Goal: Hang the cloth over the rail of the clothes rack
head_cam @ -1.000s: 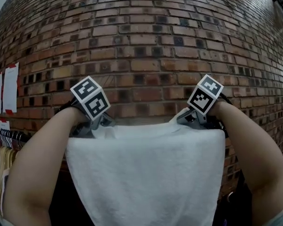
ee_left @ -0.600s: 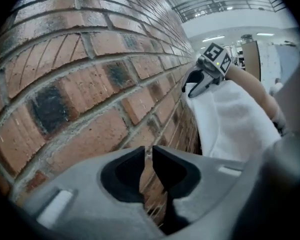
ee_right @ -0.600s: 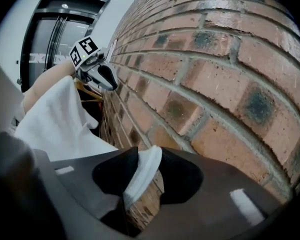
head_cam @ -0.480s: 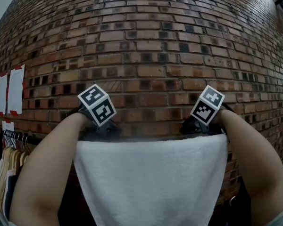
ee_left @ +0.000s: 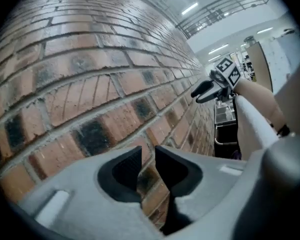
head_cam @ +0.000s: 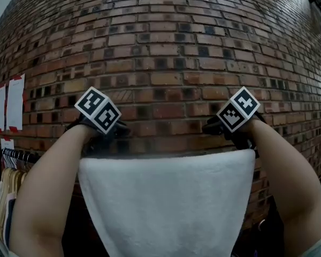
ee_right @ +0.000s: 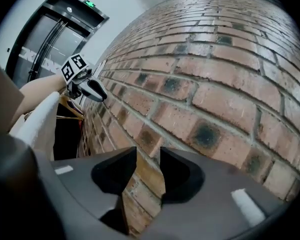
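Over by the taped-up papers (head_cam: pixel 8 101) and the hangers (head_cam: pixel 4 189) on the dark rail (head_cam: pixel 21 155), the left gripper (ee_left: pixel 148 160) hovers just above the top left corner of the white cloth (head_cam: pixel 166 202). Its jaws are parted, with only the brick wall (head_cam: pixel 166 47) showing between them. The cloth hangs flat and smooth from a straight top fold between the two forearms, gripped by neither tool. Just above its top right corner the right gripper (ee_right: pixel 148 163) has just been opening its jaws, and nothing but brick shows between them.
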`<state>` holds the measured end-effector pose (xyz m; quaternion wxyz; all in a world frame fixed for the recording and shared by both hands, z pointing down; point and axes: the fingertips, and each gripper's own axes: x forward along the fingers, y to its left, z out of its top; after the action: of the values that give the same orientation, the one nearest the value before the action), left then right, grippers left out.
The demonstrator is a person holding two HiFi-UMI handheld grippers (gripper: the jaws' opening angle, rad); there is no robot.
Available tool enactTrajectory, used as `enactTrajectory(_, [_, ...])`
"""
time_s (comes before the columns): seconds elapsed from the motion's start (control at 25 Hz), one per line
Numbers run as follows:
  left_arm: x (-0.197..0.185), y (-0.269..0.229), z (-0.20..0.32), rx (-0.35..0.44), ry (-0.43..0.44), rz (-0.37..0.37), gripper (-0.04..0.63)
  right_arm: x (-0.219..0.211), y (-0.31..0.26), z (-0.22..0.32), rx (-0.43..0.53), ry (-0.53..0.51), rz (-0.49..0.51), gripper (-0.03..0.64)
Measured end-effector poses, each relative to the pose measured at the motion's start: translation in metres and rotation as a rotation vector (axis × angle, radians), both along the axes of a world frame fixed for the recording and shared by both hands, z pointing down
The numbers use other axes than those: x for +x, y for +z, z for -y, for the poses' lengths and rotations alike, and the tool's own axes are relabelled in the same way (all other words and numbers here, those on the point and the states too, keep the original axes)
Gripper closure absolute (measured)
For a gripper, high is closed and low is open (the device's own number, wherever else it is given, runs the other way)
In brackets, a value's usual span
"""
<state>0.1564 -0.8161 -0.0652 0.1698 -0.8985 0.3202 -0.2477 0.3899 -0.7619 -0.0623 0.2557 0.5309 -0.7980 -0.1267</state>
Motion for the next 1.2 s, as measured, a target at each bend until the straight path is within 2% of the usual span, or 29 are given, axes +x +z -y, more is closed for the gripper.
enactTrajectory(0.16, [-0.013,-0.037,-0.023,0.078,-0.01,-0.092,0.518,-0.013,-0.02,-0.024,0.045,-0.03,-0.012,0.471])
enactTrajectory(0.28, [-0.007,-0.066,-0.063,0.135,0.05,-0.153,0.518,-0.035,-0.044,-0.056,0.119,-0.094,-0.009,0.479])
enactTrajectory(0.36, [0.001,-0.078,-0.096,0.172,0.1,-0.155,0.52,-0.054,-0.063,-0.085,0.187,-0.15,0.006,0.486])
enactTrajectory(0.4, [0.004,-0.081,-0.114,0.191,0.122,-0.151,0.52,-0.063,-0.071,-0.102,0.223,-0.179,0.018,0.497])
enactTrajectory(0.52, [0.01,-0.087,-0.169,0.26,0.17,-0.178,0.525,-0.083,-0.085,-0.156,0.331,-0.258,0.073,0.599])
enactTrajectory(0.64, [0.016,-0.069,-0.222,0.299,0.23,-0.203,0.592,-0.09,-0.071,-0.199,0.389,-0.32,0.094,0.615])
enactTrajectory(0.76, [0.024,-0.026,-0.262,0.269,0.3,-0.231,0.594,-0.098,-0.028,-0.231,0.365,-0.389,0.119,0.615])
enactTrajectory(0.92, [0.034,0.045,-0.288,0.183,0.314,-0.294,0.594,-0.108,0.049,-0.257,0.273,-0.47,0.145,0.615])
enactTrajectory(1.04, [0.036,0.107,-0.292,0.115,0.269,-0.316,0.594,-0.111,0.114,-0.266,0.168,-0.475,0.164,0.615])
enactTrajectory(1.2, [0.025,0.181,-0.312,0.073,0.206,-0.343,0.594,-0.108,0.188,-0.283,0.068,-0.421,0.213,0.615])
